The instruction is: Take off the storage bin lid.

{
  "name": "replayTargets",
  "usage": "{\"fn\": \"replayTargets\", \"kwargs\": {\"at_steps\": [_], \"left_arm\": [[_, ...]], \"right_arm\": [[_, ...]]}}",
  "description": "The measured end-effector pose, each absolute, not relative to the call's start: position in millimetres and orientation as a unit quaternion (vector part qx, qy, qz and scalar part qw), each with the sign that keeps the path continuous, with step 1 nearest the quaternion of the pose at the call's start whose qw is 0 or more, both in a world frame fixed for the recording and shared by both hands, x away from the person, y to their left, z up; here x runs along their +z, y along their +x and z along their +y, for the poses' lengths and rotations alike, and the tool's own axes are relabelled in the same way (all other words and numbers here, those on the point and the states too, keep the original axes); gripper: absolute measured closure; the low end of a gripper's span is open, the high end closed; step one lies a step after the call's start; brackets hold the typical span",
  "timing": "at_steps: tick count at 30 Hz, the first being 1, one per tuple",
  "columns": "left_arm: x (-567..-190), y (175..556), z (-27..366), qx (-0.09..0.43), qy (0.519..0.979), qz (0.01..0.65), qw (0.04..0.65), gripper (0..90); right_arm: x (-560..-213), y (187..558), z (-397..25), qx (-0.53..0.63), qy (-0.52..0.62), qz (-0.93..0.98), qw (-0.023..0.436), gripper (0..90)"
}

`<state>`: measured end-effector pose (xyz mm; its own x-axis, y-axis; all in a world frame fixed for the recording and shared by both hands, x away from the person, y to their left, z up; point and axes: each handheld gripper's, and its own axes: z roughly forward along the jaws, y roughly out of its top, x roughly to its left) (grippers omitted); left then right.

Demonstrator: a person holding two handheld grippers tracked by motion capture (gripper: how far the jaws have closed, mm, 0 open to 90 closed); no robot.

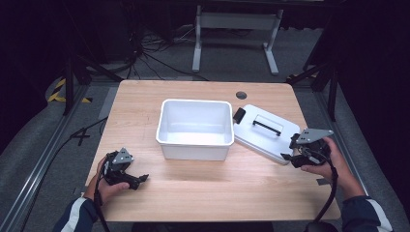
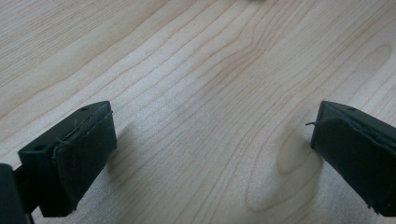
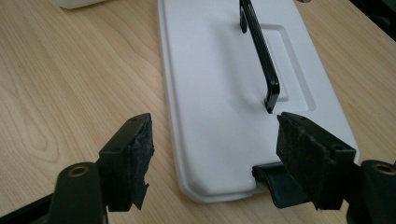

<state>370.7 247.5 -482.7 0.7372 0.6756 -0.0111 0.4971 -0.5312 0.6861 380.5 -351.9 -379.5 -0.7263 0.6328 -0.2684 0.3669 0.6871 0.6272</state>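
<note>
pale wooden table (image 1: pixel 203 193), dark room, grey floor (image 1: pixel 29 140).

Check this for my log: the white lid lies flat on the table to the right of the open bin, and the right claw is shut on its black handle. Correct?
Not quite. The right claw is open, its jaws apart over the lid's near end, not gripping the black handle, as the right gripper view shows. The rest holds: the lid lies right of the bin.

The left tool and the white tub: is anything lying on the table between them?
No. In the high view, bare wooden table separates the left tool from the white tub.
</note>
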Motion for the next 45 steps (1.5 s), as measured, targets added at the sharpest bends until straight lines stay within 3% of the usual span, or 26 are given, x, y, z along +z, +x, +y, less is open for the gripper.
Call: {"fn": "replayTargets", "kwargs": {"at_steps": [22,33,45], "left_arm": [[-483,371,247,0.129,0.865,0.339,0.346,0.7],[-483,371,247,0.129,0.865,0.339,0.346,0.7],[-483,371,247,0.123,0.866,0.340,0.346,0.2]], "right_arm": [[-417,356,-375,0.283,0.291,0.881,0.244,28.6],[-447,348,-385,0.282,0.318,0.877,0.226,26.5],[-467,337,-404,0.359,0.395,0.823,0.194,20.9]]}}
